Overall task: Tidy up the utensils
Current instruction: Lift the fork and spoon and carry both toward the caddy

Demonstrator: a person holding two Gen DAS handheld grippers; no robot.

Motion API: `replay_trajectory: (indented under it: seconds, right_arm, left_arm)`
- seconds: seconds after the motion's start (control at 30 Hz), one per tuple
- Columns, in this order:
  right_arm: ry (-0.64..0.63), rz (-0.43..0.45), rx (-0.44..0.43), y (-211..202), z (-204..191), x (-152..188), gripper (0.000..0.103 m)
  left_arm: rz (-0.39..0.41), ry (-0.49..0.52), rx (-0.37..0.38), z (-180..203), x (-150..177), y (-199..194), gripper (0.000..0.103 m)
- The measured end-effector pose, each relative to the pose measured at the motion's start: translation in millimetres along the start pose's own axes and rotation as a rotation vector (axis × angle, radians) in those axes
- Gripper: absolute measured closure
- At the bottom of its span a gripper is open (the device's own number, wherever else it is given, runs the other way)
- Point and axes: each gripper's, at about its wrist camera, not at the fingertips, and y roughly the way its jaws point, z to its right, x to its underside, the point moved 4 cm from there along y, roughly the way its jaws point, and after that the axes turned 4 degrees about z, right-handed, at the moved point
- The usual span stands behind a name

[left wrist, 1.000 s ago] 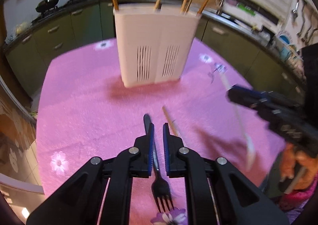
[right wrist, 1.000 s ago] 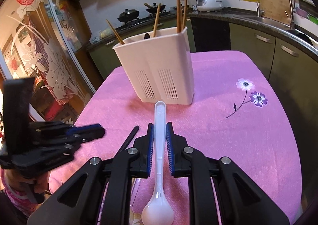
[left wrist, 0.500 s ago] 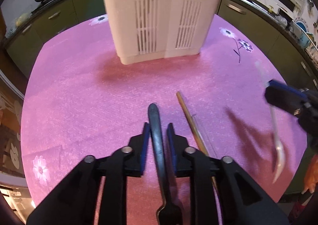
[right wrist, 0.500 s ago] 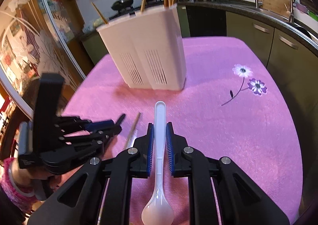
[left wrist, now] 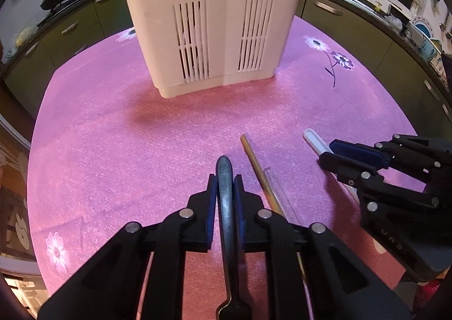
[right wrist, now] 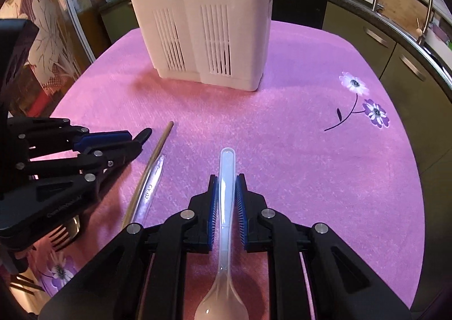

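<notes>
Both tools clamped: left tool (left wrist: 226,187) on dark fork (left wrist: 227,207), right tool (right wrist: 226,190) on white spoon (right wrist: 226,207), low over pink desk (left wrist: 113,150); next probably lifting toward white holder (left wrist: 212,23)

Wrist views, near; shared holder (left wrist: 209,17)

"CY-12" is stamped on the clear handle (right wrist: 149,190) lying beside the chopstick (right wrist: 154,159). Nothing else can be read for certain.
</notes>
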Motion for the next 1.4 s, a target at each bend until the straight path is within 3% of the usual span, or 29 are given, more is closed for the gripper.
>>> replay_trajectory:
  seconds: [0.03,0.07,0.1,0.2,0.3,0.4,0.43,0.47,0.5,0.53,0.67,0.93,1.2,1.4]
  right_arm:
    - [0.006,-0.003,-0.015,0.3,0.9,-0.6,0.069]
    - [0.015,0.001,-0.022,-0.6,0.5,-2.0,0.042]
    - [0.017,0.026,-0.017,-3.7,2.5,-4.9,0.035]
    - [0.013,0.025,-0.002,-1.9,4.7,-12.9,0.034]
    - [-0.023,-0.035,0.011,12.0,-1.2,-15.0,0.039]
    - [-0.026,-0.037,0.018,15.8,-0.1,-17.4,0.041]
    - [-0.019,-0.032,0.025,15.2,0.9,-17.9,0.055]
    - [-0.009,-0.023,0.032,14.4,2.6,-18.3,0.079]
    - [0.005,-0.02,0.035,14.5,4.7,-19.7,0.088]
    - [0.014,-0.025,0.03,15.2,6.4,-20.5,0.09]
    - [0.033,-0.033,-0.028,11.2,11.3,-23.5,0.09]
    - [0.098,0.11,-0.105,-43.9,24.5,-35.9,0.09]
    - [0.129,0.23,-0.165,-90.5,24.7,-48.8,0.09]
    - [0.142,0.269,-0.189,-107.6,21.4,-50.2,0.09]
  left_arm:
    - [0.001,0.003,0.0,0.3,-0.1,0.1,0.091]
    - [0.002,0.005,0.001,0.2,-0.1,0.0,0.091]
    - [0.003,0.007,0.001,0.0,0.2,-0.5,0.091]
    - [0.006,0.011,-0.001,0.8,0.2,-0.7,0.091]
    - [0.007,0.012,0.001,1.0,0.5,-1.2,0.091]
    - [0.006,0.011,0.002,1.6,0.7,-1.0,0.091]
    - [0.005,0.012,0.001,2.2,0.6,-0.5,0.091]
    - [0.006,0.015,0.0,2.3,0.6,-0.4,0.091]
    - [0.005,0.015,0.0,2.5,0.5,-0.3,0.091]
    - [0.005,0.014,0.001,2.7,0.2,-0.1,0.091]
    - [0.006,0.009,0.005,2.4,-0.1,-0.2,0.091]
    - [0.038,-0.01,0.034,-1.3,-4.5,-11.7,0.091]
    - [0.145,-0.011,0.04,-5.1,-23.0,-64.1,0.091]
    - [0.237,-0.012,0.045,-3.8,-35.1,-107.7,0.092]
